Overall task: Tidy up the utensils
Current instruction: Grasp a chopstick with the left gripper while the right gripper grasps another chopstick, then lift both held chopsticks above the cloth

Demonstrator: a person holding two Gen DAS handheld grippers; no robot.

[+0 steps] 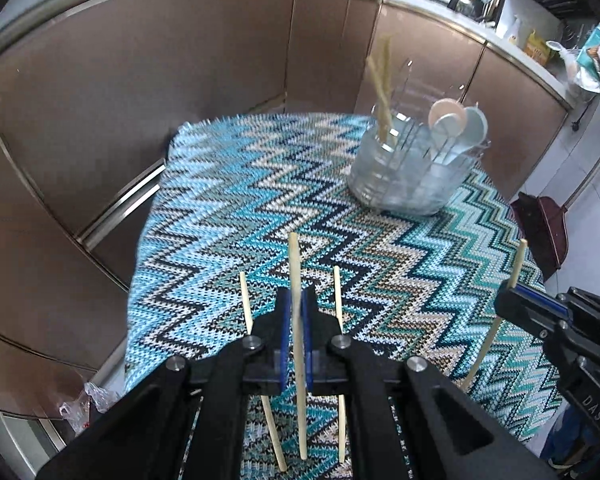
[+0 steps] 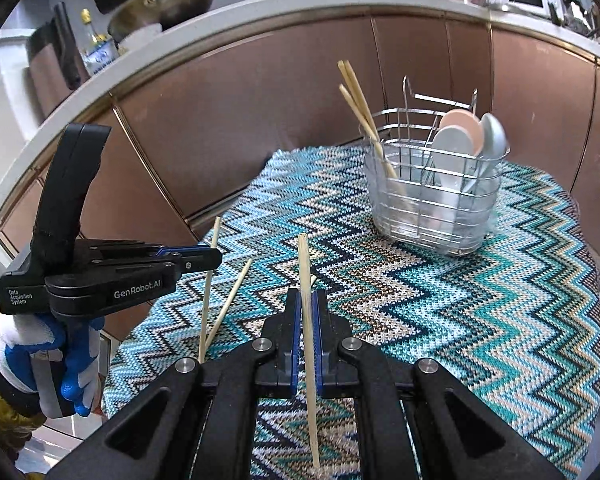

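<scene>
Above the near edge of the desk with its zigzag-knit teal cloth [image 1: 228, 200], I have my left gripper [image 1: 296, 312] tilted downward, clenched on a pale bamboo chopstick [image 1: 298, 360]. My right gripper [image 2: 308, 312] is angled the same way, grasping another bamboo chopstick [image 2: 309, 360]. A blue-and-white gloved hand [image 2: 44, 360] carries the left unit. Two loose chopsticks [image 1: 246, 312] lie on the cloth at the near edge. Toward the far right corner stands the silver wire utensil basket [image 2: 436, 216], holding chopsticks and pastel spoons [image 2: 460, 136]; open cloth lies between.
</scene>
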